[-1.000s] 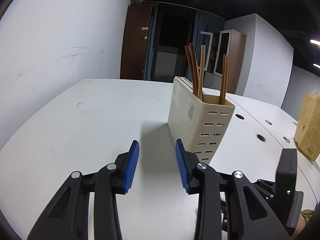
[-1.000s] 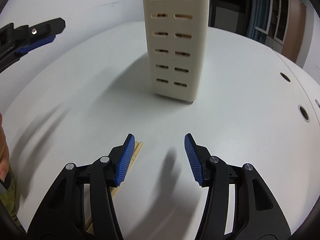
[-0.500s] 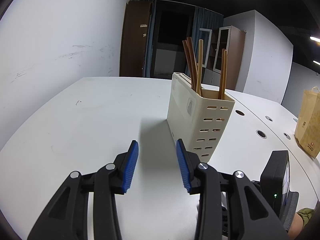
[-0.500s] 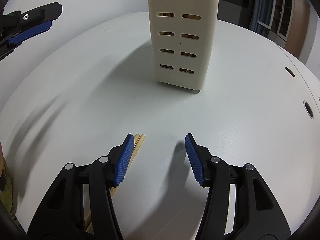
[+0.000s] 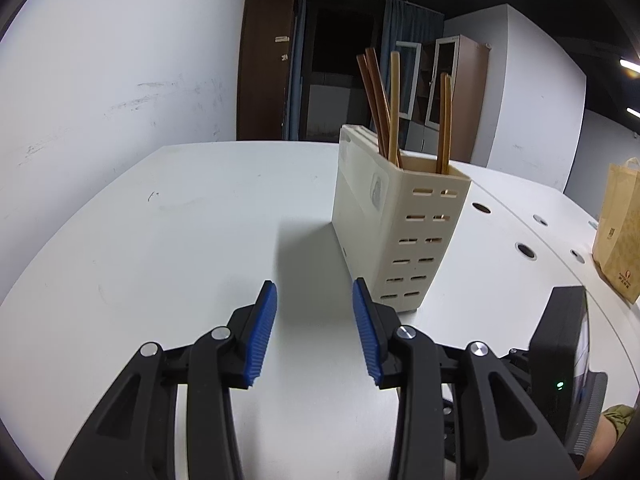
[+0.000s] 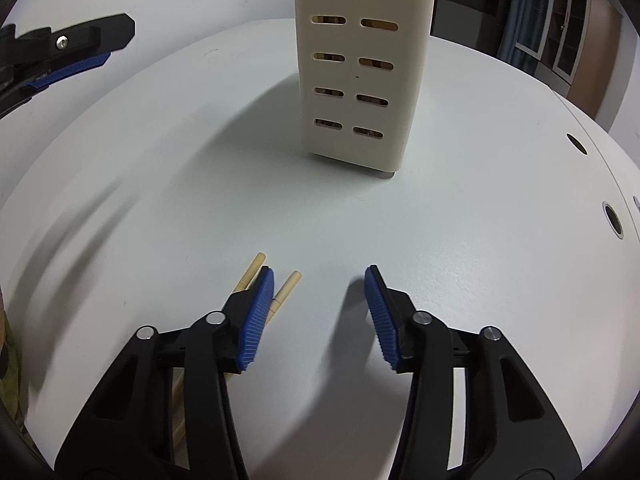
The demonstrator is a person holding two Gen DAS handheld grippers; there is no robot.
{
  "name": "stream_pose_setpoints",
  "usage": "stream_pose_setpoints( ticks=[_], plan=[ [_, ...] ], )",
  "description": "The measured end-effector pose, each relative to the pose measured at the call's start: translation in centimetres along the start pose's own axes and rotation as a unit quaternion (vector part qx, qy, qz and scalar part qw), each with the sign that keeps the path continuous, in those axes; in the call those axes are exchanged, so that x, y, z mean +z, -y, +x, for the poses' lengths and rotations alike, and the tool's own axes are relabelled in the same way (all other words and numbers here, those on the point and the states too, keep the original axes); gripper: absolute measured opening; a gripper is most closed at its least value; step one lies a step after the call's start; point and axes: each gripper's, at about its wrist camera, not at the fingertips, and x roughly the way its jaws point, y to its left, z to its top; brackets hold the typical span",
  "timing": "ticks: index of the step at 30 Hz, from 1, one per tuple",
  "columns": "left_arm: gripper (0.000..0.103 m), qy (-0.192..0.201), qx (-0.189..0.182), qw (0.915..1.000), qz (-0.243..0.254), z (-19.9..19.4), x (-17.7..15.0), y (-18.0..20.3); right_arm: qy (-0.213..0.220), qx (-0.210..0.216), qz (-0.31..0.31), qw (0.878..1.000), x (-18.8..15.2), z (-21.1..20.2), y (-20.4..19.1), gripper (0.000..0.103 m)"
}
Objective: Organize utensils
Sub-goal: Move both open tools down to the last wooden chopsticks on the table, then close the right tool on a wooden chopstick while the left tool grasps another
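Note:
A cream slotted utensil holder (image 5: 396,224) stands upright on the white table (image 5: 180,240) with several wooden chopsticks (image 5: 394,108) sticking up from it. It also shows in the right wrist view (image 6: 360,64). My left gripper (image 5: 314,300) is open and empty, just left of the holder's near corner. My right gripper (image 6: 320,280) is open and empty, low over the table. A pair of light chopsticks (image 6: 286,288) lies flat on the table under my right gripper's left finger, partly hidden by it.
A brown paper bag (image 5: 620,240) stands at the table's right edge. Round cable holes (image 5: 525,251) run along the table's right side. My left gripper shows at the upper left of the right wrist view (image 6: 68,56). Cabinets stand behind the table.
My right gripper has moved forward and closer to the holder, so more of the lying chopsticks' tips shows past its left finger. My left gripper has shifted only slightly.

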Motion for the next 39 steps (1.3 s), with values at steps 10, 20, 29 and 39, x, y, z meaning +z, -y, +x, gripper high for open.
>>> stream_pose_setpoints(
  ticks=[10, 20, 29, 39],
  plan=[
    [0.039, -0.054, -0.016, 0.9983, 0.012, 1.9, -0.9, 0.8, 0.004, 0.01, -0.017, 1.0, -0.4, -0.5, 0.4, 0.016],
    [0.039, -0.135, -0.042, 0.9882, 0.058, 4.8, -3.2, 3.7, 0.003, 0.002, 0.004, 1.0, -0.5, -0.7, 2.3, 0.01],
    [0.039, -0.183, -0.077, 0.9761, 0.089, 6.4, -5.3, 6.5, 0.001, -0.005, 0.013, 1.0, -0.5, -0.5, 3.9, 0.006],
    [0.038, -0.212, -0.08, 0.9683, 0.106, 7.8, -6.7, 7.7, 0.002, -0.012, 0.01, 1.0, -0.7, -0.9, 3.7, 0.006]
  ],
)
